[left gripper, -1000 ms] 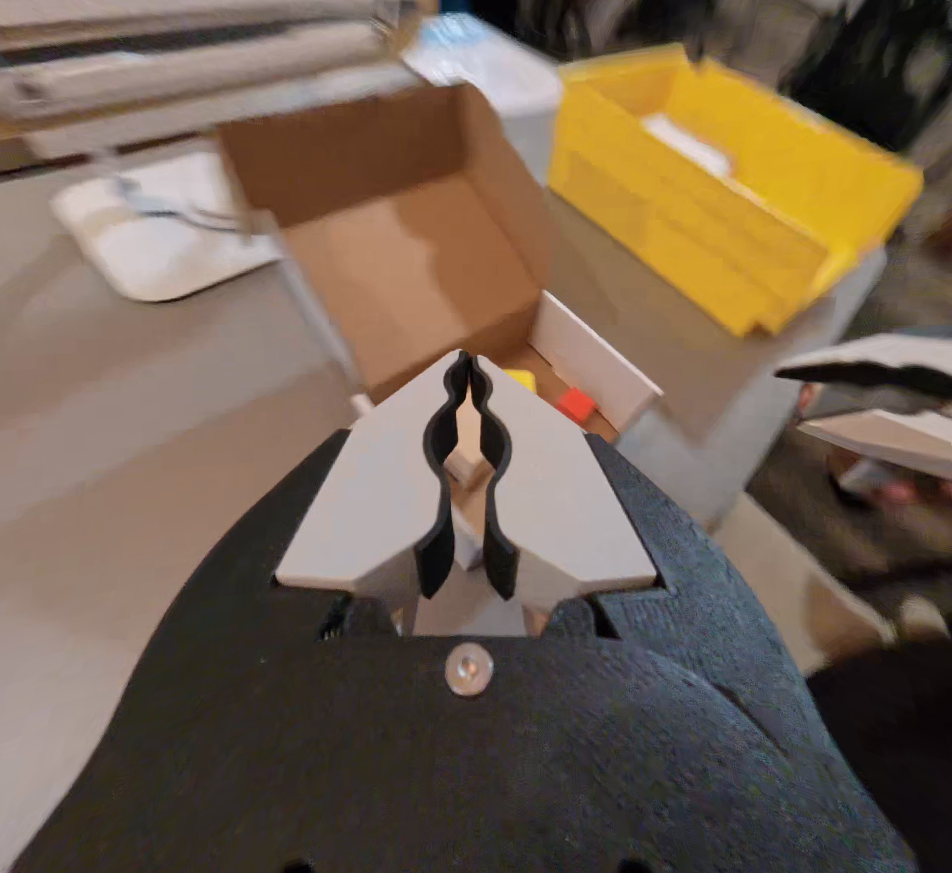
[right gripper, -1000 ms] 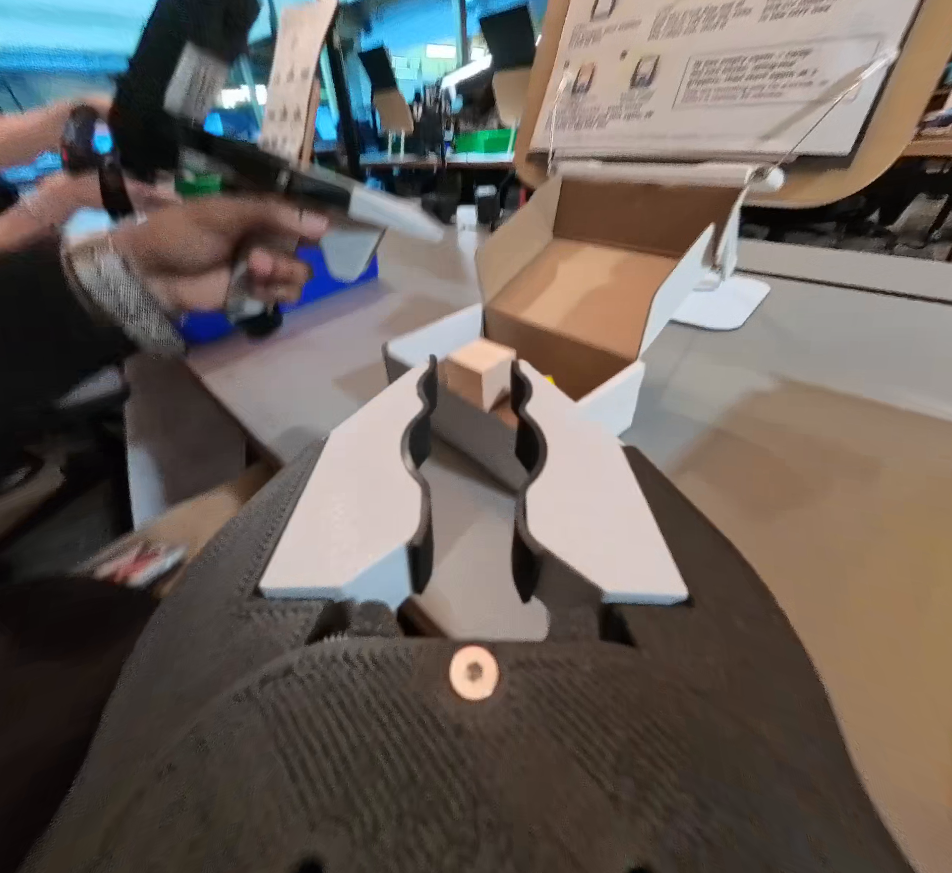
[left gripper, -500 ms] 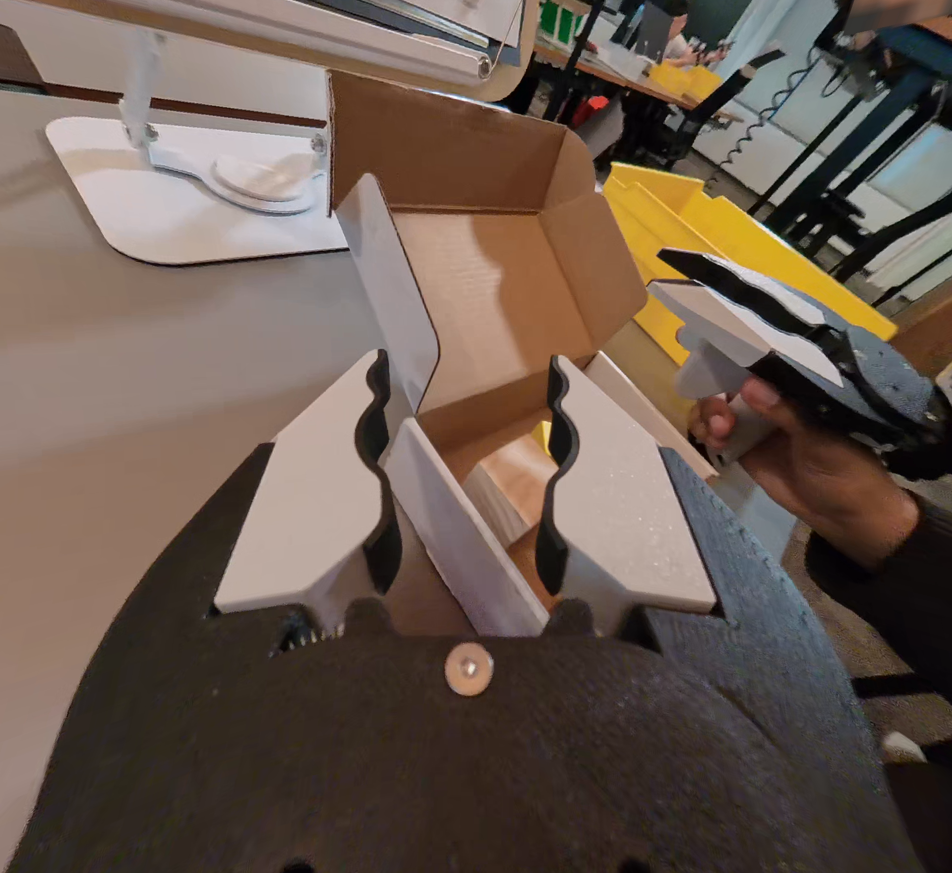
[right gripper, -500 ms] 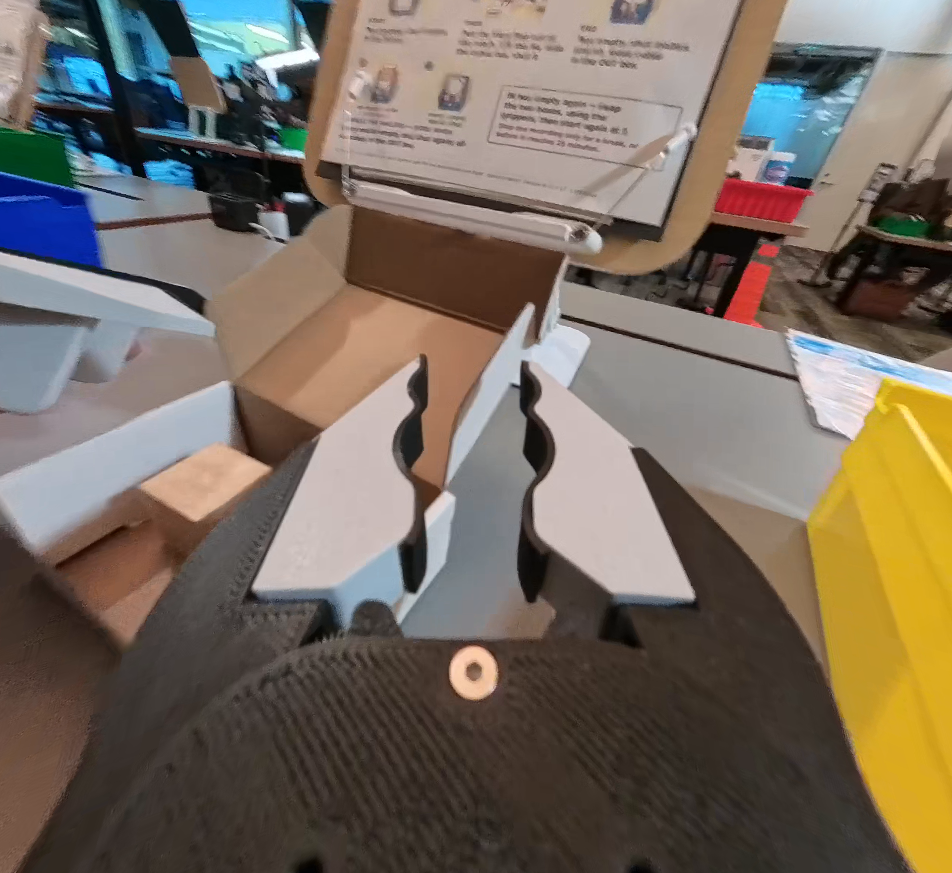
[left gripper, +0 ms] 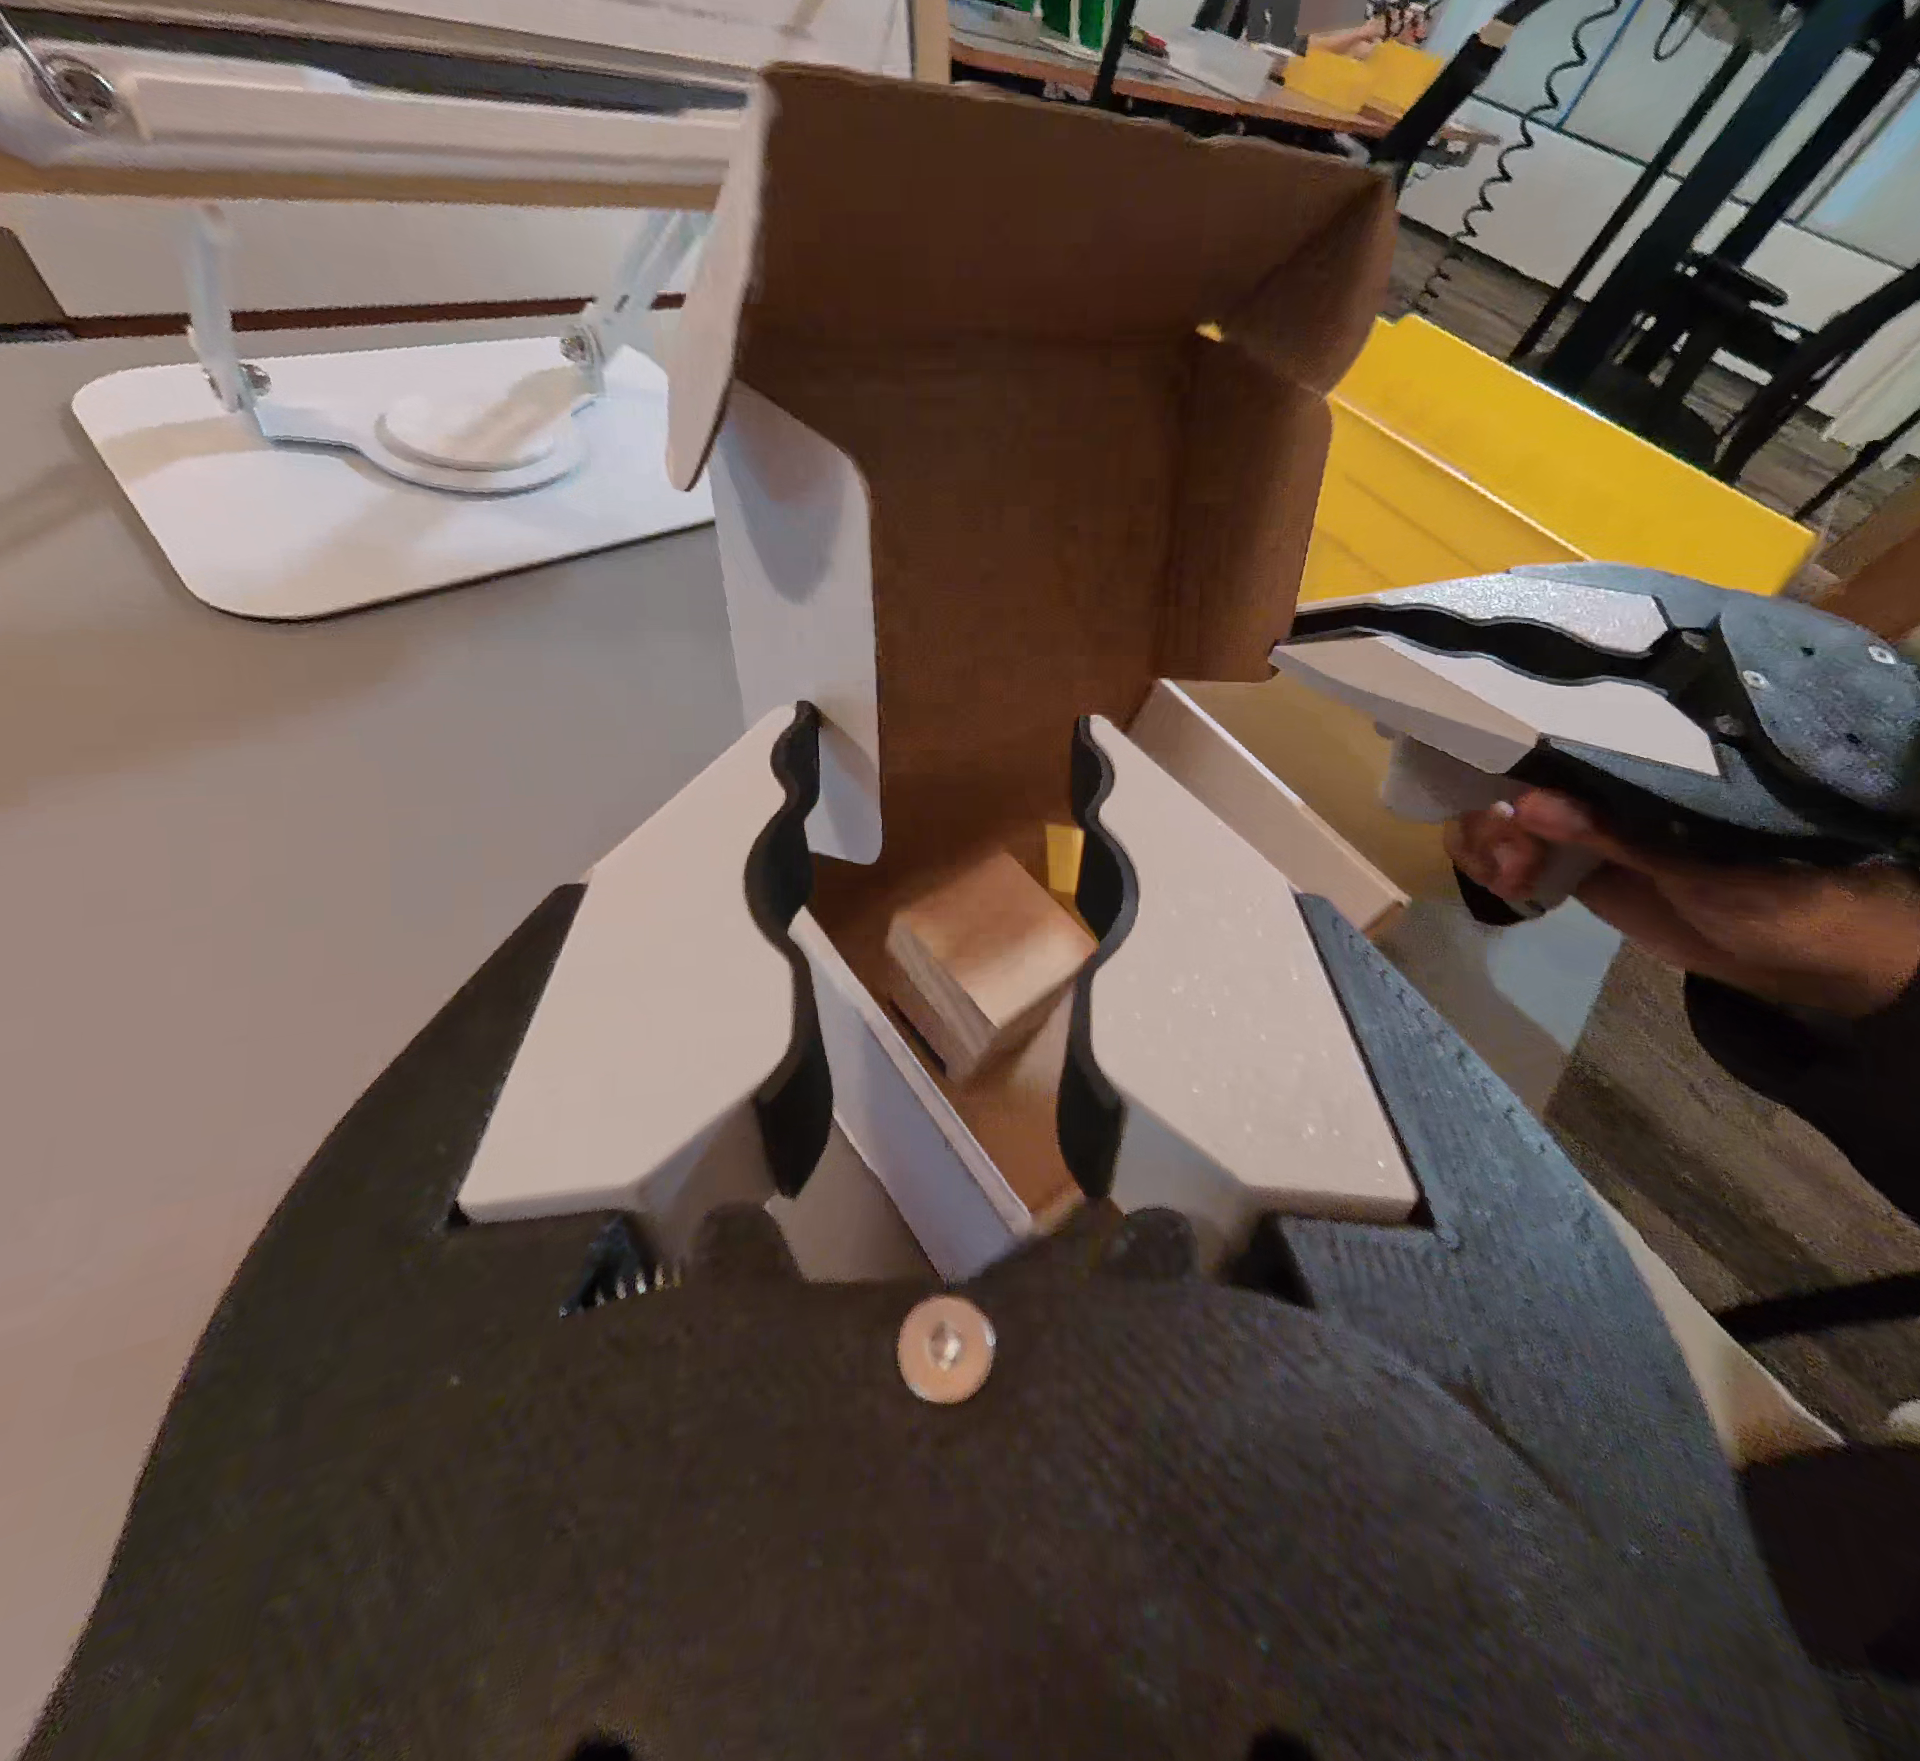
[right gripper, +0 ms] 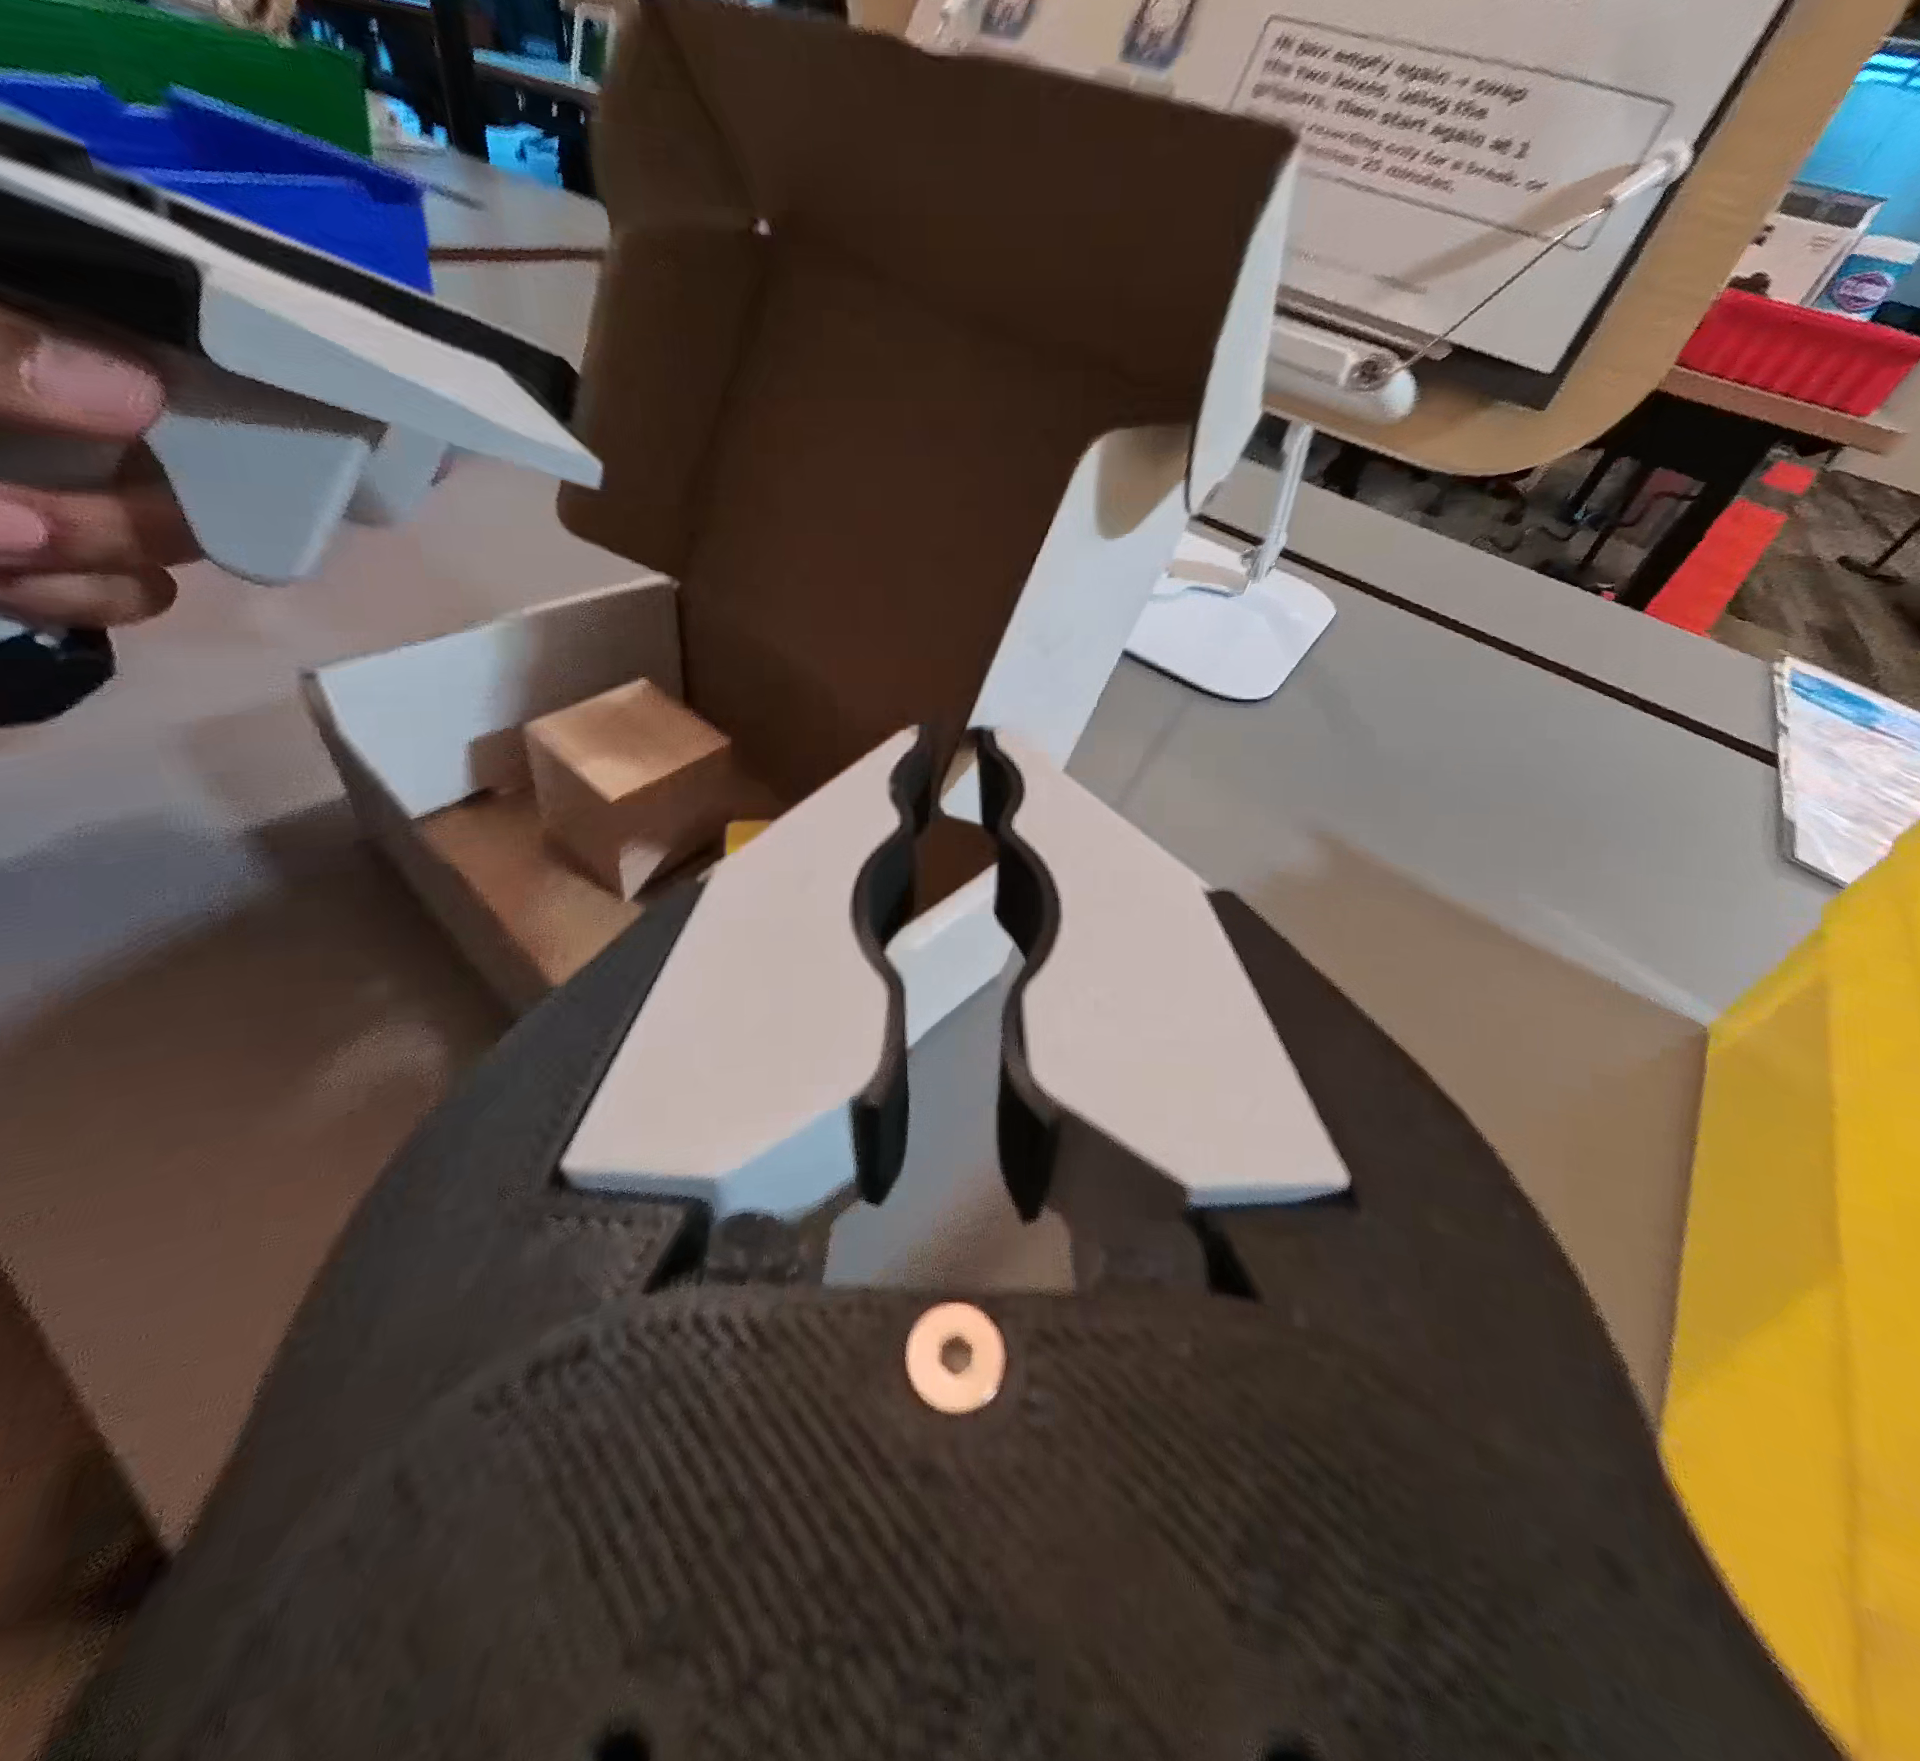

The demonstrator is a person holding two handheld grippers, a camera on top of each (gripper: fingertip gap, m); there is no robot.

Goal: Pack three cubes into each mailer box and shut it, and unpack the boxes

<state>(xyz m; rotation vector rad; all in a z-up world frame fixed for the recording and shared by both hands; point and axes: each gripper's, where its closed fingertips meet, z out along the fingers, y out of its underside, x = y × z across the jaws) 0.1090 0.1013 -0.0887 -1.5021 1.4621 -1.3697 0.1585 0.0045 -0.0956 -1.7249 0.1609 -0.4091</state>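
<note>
Mailer box (left gripper: 1029, 506) on the surface (left gripper: 260, 828), lid upright, wooden cube (left gripper: 987, 968) inside: left gripper (left gripper: 940, 755) fingers spread, straddling its near wall; right gripper (right gripper: 948, 761) fingers nearly shut, empty, at the right wall; a careless nudge could tip the lid or box.

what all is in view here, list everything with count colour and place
mailer box: one, white outside and brown inside, on the table, lid raised
wooden cube: one, tan, inside the mailer box
yellow piece: one, in the box behind the wooden cube, mostly hidden
yellow bin: one, right of the box
instruction board: one, white sheet on a white stand, behind the box
blue bin: one, far left
table: one, grey
left gripper: one, open above the box
right gripper: one, nearly closed at the box's right edge
</note>
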